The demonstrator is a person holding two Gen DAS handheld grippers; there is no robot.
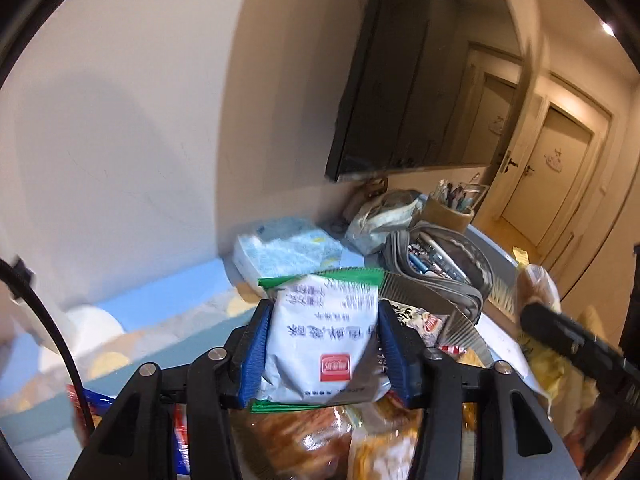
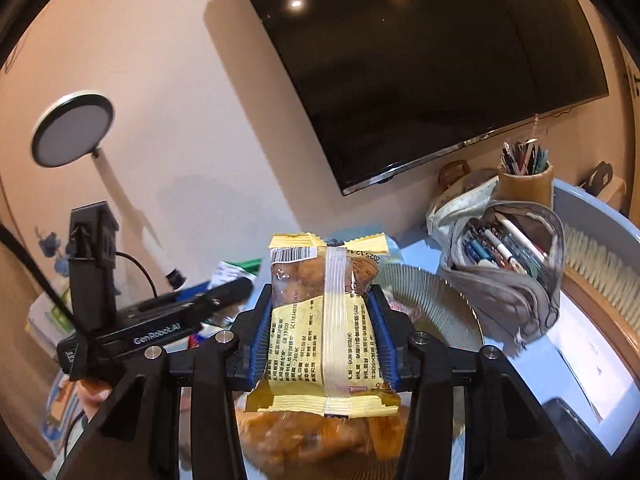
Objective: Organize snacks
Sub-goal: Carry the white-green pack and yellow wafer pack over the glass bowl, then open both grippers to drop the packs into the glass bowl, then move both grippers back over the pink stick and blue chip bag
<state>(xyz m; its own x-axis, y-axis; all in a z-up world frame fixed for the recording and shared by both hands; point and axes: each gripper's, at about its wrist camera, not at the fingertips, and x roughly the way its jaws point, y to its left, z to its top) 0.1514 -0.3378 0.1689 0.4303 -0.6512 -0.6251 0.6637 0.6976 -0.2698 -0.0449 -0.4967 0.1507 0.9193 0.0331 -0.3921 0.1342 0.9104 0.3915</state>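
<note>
1. my left tool (image 1: 320, 344) is clenched on a white snack packet (image 1: 324, 340) with green sealed ends and a red square logo; the blue pads (image 1: 256, 352) press its two sides and it is lifted clear of the pile.
2. my right tool (image 2: 320, 336) is clenched on a yellow snack packet (image 2: 324, 332), clear-windowed near the top, barcode up, with a seam strip running down its middle.
3. under both tools i see more snack packets (image 1: 316, 444), orange and brown through clear wrap, blurred in the left view.
4. just beyond the held packets sits a fluted silver tray (image 2: 432, 300); i cannot tell what lies in it.
5. a grey pencil case (image 2: 508, 264), open and full of pens, rests to the right of the tray on the tabletop (image 2: 560, 364).
6. behind it stand a brown pen holder (image 2: 524, 188) and a pale bag (image 1: 380, 216).
7. a black tv (image 2: 420, 68) hangs on the wall above.
8. in the right view the left tool's black body shows at the left side.
</note>
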